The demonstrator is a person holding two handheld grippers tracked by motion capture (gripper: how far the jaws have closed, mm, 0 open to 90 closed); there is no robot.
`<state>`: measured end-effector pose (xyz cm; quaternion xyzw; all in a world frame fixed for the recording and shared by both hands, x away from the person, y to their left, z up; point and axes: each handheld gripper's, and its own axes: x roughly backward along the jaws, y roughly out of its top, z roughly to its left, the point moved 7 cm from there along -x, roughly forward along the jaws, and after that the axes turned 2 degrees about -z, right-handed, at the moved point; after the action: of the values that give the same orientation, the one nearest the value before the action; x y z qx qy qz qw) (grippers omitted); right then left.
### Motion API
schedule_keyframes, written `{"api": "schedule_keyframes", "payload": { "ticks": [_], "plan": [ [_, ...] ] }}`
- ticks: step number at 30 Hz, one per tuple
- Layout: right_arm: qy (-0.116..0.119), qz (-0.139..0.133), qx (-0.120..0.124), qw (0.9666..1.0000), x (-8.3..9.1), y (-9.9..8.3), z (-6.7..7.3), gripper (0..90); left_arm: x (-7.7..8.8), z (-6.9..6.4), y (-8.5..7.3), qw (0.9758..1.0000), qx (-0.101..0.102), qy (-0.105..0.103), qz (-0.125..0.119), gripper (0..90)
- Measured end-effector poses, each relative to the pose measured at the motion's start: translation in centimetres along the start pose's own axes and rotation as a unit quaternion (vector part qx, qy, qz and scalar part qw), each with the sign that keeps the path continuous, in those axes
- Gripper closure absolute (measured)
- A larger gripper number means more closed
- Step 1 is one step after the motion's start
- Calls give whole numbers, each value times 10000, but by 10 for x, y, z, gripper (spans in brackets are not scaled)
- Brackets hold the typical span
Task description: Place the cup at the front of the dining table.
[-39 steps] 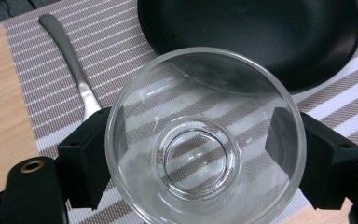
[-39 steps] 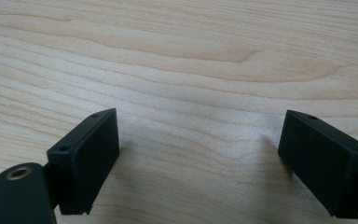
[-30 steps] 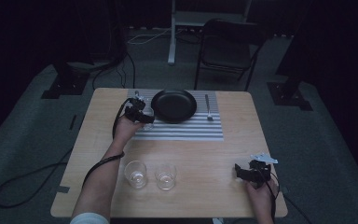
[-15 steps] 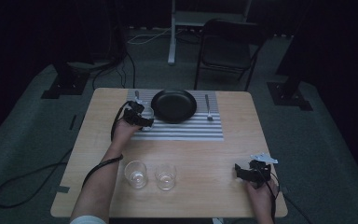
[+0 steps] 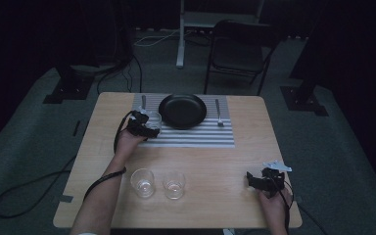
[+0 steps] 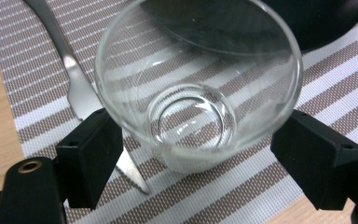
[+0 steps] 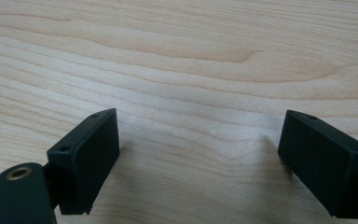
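Glass tumblers number three: one (image 6: 198,88) sits between the left gripper (image 5: 146,126) jaws on the striped placemat (image 5: 196,137), just left of the black plate (image 5: 182,110); two more (image 5: 142,182) (image 5: 174,184) stand nearer the person, off the mat. One knife (image 6: 77,79) and one fork (image 5: 218,112) flank the plate. From above, jaw contact is unclear; the left gripper view shows both jaws beside the glass wall, though whether they press it I cannot tell. The right gripper (image 5: 255,181) view shows its jaws spread over bare wooden table (image 7: 205,65).
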<state>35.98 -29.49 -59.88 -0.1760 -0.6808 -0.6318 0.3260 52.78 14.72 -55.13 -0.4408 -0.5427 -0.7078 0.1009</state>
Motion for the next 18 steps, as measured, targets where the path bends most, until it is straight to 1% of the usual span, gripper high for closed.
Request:
{"api": "schedule_keyframes", "payload": {
  "ticks": [1, 4, 9, 15, 18],
  "plan": [
    [0, 0, -1, 10000, 0, 0, 0, 119, 0, 0, -3, 10000, 36, -16, 3, 177],
    [0, 0, -1, 10000, 0, 0, 0, 119, 0, 2, -10, 9999, -30, 105, 71, 176],
    [-1, 1, -2, 10000, 0, 0, 0, 119, 4, 4, -16, 9999, 37, 77, 59, 176],
    [0, 0, -2, 10000, 0, 0, 0, 120, 8, 5, -24, 9999, 4, 104, 123, 176],
    [0, 0, -2, 10000, 0, 0, 0, 120, 9, 5, -27, 9999, 26, 103, 112, 177]
  ]
}}
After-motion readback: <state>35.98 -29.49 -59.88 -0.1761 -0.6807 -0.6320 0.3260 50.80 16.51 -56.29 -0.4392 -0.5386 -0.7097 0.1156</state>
